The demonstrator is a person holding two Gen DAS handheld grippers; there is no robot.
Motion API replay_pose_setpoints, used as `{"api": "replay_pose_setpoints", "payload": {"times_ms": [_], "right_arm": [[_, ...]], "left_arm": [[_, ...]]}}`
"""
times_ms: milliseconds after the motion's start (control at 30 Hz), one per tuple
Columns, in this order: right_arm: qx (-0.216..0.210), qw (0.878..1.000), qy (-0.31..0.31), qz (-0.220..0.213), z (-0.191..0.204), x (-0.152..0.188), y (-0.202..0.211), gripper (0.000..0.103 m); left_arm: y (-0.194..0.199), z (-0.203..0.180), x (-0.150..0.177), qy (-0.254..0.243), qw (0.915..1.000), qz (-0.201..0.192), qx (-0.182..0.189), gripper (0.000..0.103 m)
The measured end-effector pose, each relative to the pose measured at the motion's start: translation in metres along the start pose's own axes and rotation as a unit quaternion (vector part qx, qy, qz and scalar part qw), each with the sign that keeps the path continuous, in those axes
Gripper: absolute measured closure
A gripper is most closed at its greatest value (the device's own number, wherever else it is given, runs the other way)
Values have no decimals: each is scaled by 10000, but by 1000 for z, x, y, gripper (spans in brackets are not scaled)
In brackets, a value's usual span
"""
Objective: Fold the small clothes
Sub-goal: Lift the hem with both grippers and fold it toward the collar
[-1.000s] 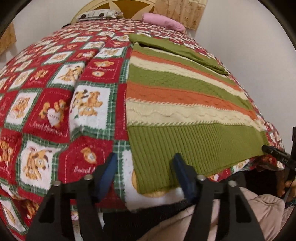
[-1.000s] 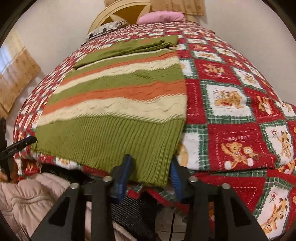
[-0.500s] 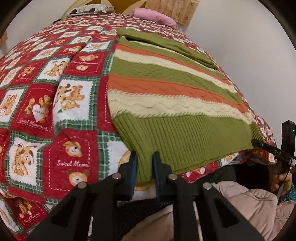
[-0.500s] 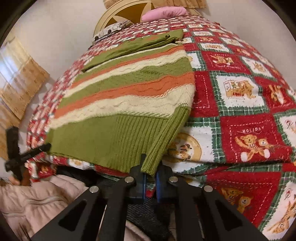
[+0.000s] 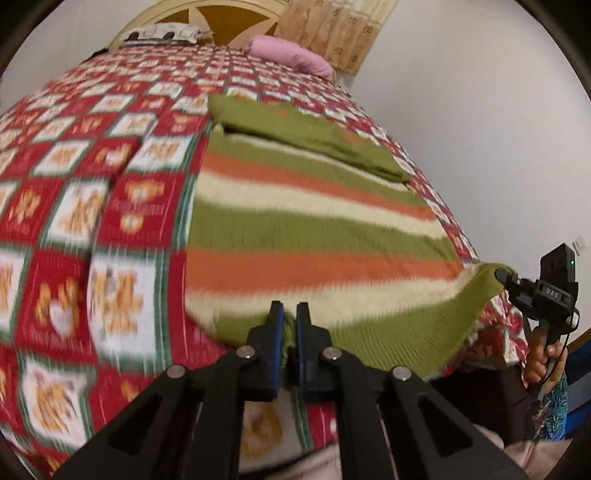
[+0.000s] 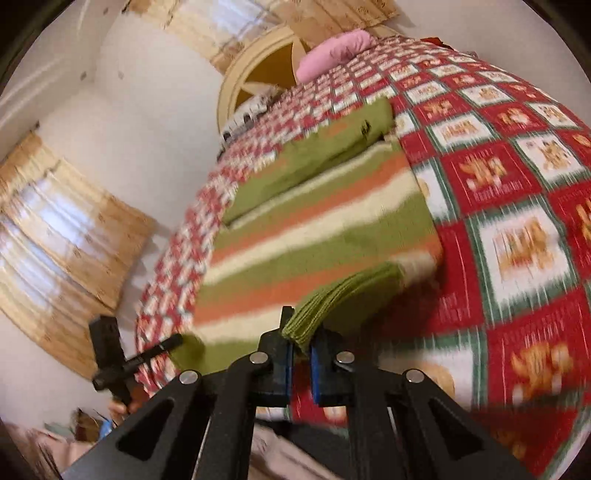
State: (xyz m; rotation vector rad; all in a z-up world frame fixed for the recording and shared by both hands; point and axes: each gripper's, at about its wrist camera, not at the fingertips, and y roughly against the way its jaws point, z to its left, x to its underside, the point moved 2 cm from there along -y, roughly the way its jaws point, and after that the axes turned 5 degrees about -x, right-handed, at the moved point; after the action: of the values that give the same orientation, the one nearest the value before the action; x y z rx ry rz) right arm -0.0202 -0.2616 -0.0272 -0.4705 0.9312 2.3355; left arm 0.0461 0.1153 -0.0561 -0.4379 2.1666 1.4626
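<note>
Striped sweater hem pinched in both jaws, left gripper, right gripper, on quilt

Sweater on quilt, pillow behind, by the headboard.

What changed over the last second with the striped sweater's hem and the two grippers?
Both grippers closed on the ribbed green hem of the green, orange and cream striped knit sweater: the left gripper on one bottom corner, the right gripper on the other. Both corners have been lifted off the red teddy-bear patchwork quilt. The folded sleeve at the far end and the pink pillow stayed put.
</note>
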Motion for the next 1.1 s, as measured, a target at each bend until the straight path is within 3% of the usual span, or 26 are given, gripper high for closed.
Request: {"api": "replay_pose_setpoints", "payload": {"times_ms": [100,233,433,500,533,567,633,767,933,967,1033,1100], "right_arm": [[48,9998,-22,-181,-4,-27,-12,97],[249,9990,-146,-336,-21,-61,-34,97],[926,9947,-351,-279,-56,-85,-81,97],[1076,9935,-321,-176,-63,-82,-92,97],[1135,9930,-262,-171,-63,-80,-95,97],[1175,9926,-212,-201,-63,-79,-96,97],[1191,9924,-172,-264,-62,-77,-94,96],[1156,9926,-129,-346,-61,-73,-92,95],[1330,9903,182,-363,-48,-66,-93,94],[1388,9894,259,-333,-45,-65,-93,94],[1447,9885,325,-289,-44,-64,-94,94],[1476,9881,342,-250,-43,-63,-93,94]], "left_arm": [[-12,5,-27,28,9999,-96,-82,96],[-35,14,-69,-15,9985,-293,-471,96],[-69,32,-103,-172,9957,-151,-895,96],[-69,41,-105,-147,9965,-58,-826,87],[-67,48,-104,-142,9973,-15,-719,73],[-65,50,-104,-144,9974,-24,-701,53],[-56,56,-98,-200,9969,-204,-735,33],[-47,50,-77,-457,9973,-318,-486,32],[-56,26,-49,-820,9933,-414,-697,33],[-58,25,-48,-804,9937,-396,-670,37],[-57,21,-45,-730,9934,-452,-762,58],[-50,17,-43,-767,9906,-679,-909,58]]}}
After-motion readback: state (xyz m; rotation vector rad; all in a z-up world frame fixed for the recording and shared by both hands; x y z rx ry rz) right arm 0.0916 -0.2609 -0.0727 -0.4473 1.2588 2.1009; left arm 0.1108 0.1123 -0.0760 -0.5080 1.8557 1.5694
